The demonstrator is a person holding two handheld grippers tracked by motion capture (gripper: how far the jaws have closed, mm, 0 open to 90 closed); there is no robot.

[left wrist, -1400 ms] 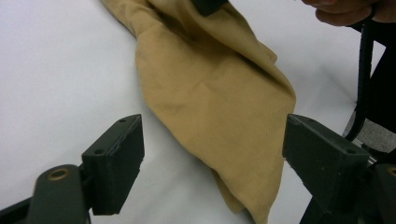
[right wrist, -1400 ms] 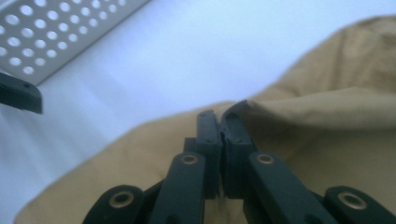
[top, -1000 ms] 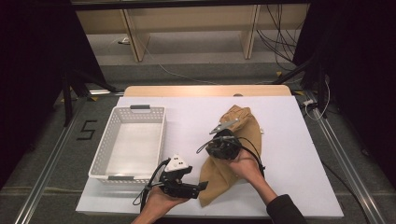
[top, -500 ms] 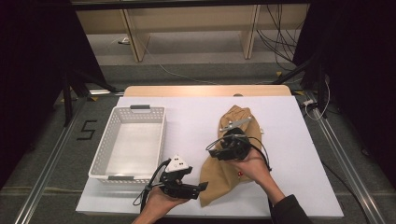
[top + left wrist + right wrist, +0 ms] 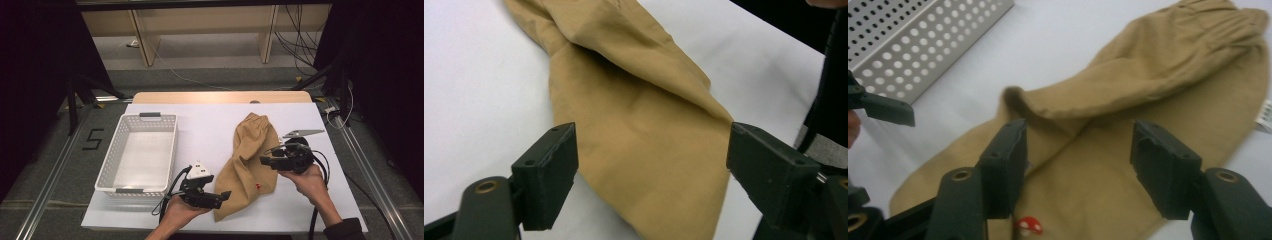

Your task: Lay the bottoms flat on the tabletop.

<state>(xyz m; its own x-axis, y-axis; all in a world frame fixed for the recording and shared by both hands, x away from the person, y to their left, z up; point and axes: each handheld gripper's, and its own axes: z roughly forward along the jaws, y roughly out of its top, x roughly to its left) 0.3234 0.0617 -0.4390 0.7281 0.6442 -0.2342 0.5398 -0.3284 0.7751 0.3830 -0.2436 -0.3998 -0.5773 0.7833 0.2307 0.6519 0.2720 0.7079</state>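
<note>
Withdrawing right gripper (image 5: 265, 161) rightward off tan cloth (image 5: 247, 165), jaws just opened.

Tan cloth (image 5: 248, 165), small red-and-white mushroom mark (image 5: 1029, 226) | white perforated basket (image 5: 111, 172) | white bench (image 5: 205, 125) | black tongs (image 5: 649, 172)

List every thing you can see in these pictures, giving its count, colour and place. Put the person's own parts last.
Garment: one, tan, crumpled on the mat right of centre, small red mushroom mark near its lower end.
Basket: one, white, perforated, on the mat's left side.
Mat: one, white, covering the table.
Left tongs: one, black, open, at the garment's near corner, not touching.
Right tongs: one, black, jaws just been opening, nothing between them, by the garment's right edge.
Hands: two, at the near edge, one holding each tongs.
</note>
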